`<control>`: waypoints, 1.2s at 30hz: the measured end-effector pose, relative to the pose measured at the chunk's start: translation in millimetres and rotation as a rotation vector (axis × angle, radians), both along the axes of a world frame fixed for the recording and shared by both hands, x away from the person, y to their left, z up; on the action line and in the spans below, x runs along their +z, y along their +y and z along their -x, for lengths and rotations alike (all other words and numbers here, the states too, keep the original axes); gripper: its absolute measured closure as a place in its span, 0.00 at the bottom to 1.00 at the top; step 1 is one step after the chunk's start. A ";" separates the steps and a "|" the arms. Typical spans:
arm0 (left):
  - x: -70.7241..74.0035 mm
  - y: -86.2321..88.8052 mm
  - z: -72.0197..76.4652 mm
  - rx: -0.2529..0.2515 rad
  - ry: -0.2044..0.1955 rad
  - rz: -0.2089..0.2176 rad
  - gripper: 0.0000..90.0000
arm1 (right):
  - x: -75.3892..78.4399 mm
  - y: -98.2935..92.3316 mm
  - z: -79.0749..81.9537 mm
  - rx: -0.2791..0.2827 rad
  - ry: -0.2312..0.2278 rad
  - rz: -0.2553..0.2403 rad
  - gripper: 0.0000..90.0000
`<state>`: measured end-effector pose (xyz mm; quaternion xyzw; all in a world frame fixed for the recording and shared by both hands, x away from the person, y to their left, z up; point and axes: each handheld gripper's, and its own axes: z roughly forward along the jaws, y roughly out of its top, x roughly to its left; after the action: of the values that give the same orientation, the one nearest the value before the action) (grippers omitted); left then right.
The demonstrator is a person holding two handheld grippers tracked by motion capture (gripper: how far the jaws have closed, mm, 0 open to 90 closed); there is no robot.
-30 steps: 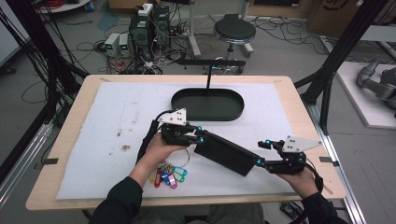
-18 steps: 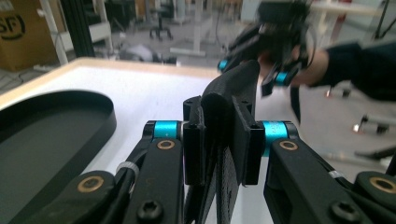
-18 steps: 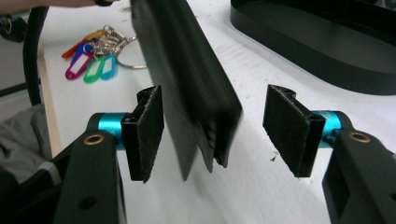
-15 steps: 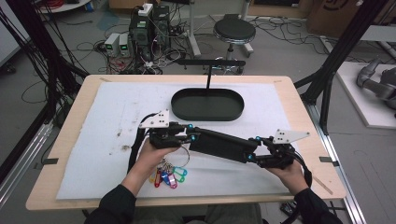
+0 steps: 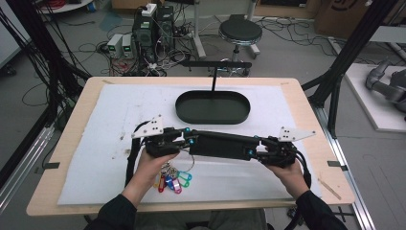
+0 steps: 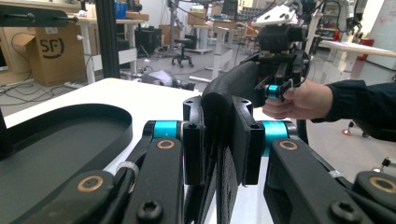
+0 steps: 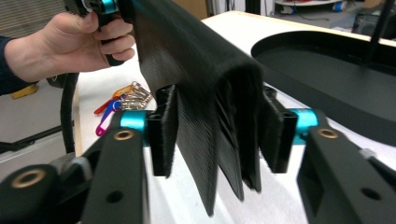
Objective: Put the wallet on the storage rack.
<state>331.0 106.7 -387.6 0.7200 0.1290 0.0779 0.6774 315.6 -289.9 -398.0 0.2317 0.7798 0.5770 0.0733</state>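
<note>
A long black folded case [image 5: 222, 144] hangs level above the white mat, stretched between both grippers. My left gripper [image 5: 189, 142] is shut on its left end; in the left gripper view the pads of that gripper [image 6: 223, 135] pinch the case [image 6: 233, 84]. My right gripper [image 5: 253, 148] has just been closing its jaws on the right end. In the right gripper view the pads of that gripper [image 7: 218, 126] press both sides of the case [image 7: 196, 60]. A bunch of keys with coloured tags [image 5: 171, 179] lies on the mat under my left hand.
A black oval tray [image 5: 213, 108] with an upright T-shaped stand [image 5: 214, 64] sits at the far middle of the table. The white mat [image 5: 105, 124] covers most of the wooden tabletop. Cables, a stool and equipment stand on the floor beyond.
The case, tilted down to the right before, is now nearly level and a little farther from the front edge. Both hands shifted with it. The right jaws have narrowed onto its end.
</note>
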 end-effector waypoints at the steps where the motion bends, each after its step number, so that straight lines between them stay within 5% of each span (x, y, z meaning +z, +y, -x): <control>1: -0.5 1.3 0.5 0.002 0.003 0.003 0.85 | 0.4 0.8 0.2 0.005 -0.005 0.005 0.68; 6: -1.6 6.8 3.3 0.014 -0.004 0.009 0.83 | 3.8 2.4 1.2 0.057 -0.038 0.012 0.83; 14: -2.4 13.2 2.8 0.064 -0.003 -0.011 0.73 | 11.3 7.5 3.9 0.085 -0.071 0.024 0.86; 23: 2.7 28.4 2.6 0.145 0.040 -0.019 0.48 | 17.1 1.9 2.0 0.038 -0.100 0.017 0.86; 30: 11.1 39.7 17.2 0.196 0.002 -0.068 0.36 | 23.2 0.7 -6.7 -0.007 -0.121 0.025 0.86; 36: 11.0 51.2 35.3 0.233 -0.038 -0.098 0.35 | 29.4 1.3 -19.9 -0.043 -0.137 0.026 0.86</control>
<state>295.7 157.9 -376.7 0.7308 0.1948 0.1759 0.6302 335.5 -288.6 -368.6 0.2071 0.7754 0.5795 0.1418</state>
